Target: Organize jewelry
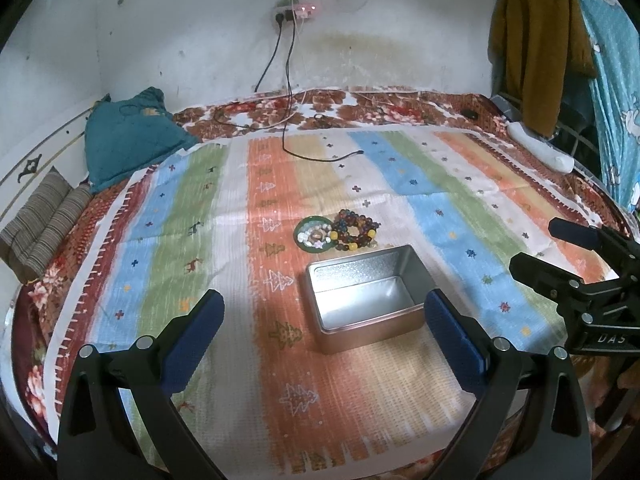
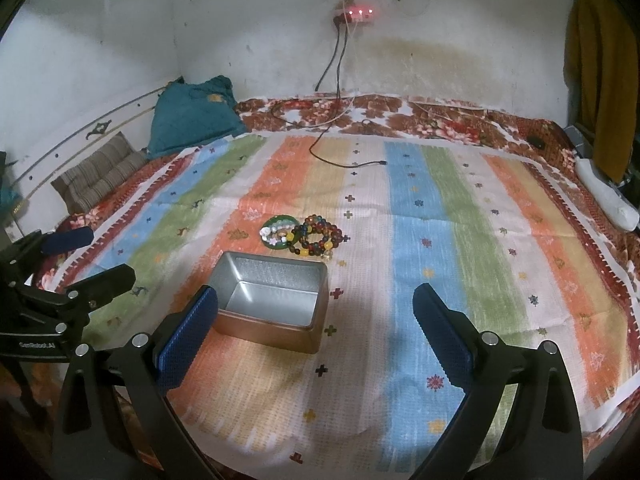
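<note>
An open, empty metal tin (image 1: 362, 294) sits on the striped cloth; it also shows in the right wrist view (image 2: 272, 304). Just behind it lie a green bangle with pale beads (image 1: 314, 235) (image 2: 276, 232) and a pile of dark and yellow beaded bracelets (image 1: 356, 229) (image 2: 318, 236), touching each other. My left gripper (image 1: 324, 312) is open and empty, held above the cloth in front of the tin. My right gripper (image 2: 316, 308) is open and empty, to the right of the tin; it also shows in the left wrist view (image 1: 532, 246).
The striped cloth (image 2: 420, 240) covers a bed against a white wall. A black cable end (image 1: 352, 155) lies on the cloth further back. A teal pillow (image 1: 128, 136) and a striped cushion (image 1: 44, 216) are at the left. A white power strip (image 1: 540, 148) and hanging clothes (image 1: 536, 40) are at the right.
</note>
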The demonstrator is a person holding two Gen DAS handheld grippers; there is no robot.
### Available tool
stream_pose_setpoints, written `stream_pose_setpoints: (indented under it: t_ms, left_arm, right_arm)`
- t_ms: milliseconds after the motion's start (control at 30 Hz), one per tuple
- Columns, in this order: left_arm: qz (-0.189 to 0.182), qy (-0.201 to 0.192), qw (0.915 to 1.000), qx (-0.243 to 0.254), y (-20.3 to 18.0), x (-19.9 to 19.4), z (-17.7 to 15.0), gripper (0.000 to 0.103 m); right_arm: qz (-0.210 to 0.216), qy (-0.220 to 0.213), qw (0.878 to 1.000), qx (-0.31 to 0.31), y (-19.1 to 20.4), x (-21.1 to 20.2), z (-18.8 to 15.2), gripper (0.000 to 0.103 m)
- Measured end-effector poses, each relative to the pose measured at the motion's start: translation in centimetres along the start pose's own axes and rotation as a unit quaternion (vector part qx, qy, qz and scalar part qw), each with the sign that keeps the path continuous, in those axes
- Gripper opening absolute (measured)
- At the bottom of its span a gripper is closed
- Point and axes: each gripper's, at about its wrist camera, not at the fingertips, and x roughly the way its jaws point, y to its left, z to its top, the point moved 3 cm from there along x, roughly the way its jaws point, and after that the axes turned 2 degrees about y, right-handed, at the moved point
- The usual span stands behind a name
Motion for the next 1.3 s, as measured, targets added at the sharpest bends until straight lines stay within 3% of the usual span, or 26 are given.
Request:
stream_pose_setpoints:
  t_ms: [367,400,633,1300]
  left_arm:
    - [0.017,0.018,0.9996,0.016,0.5,0.6,-0.6,0.097]
    - [0.034,0.023,0.9985,0.034,0.2,0.9,-0.3,0.097]
    - [0.056,0.034,0.9965,0.052,0.0,1.6,0.2,0.097]
    - [0.074,0.082,0.9920,0.062,1.3,7.1,4.0,0.097]
  right_arm:
    - [-0.007,0.015,1.000,0.005,0.1,1.1,0.5,0.099]
    - [-0.008,0.015,1.000,0.005,0.1,1.1,0.5,0.099]
    - [-0.015,0.021,1.000,0.003,0.0,1.9,1.1,0.099]
    - [-0.007,0.056,0.998,-0.007,-0.7,6.8,5.0,0.099]
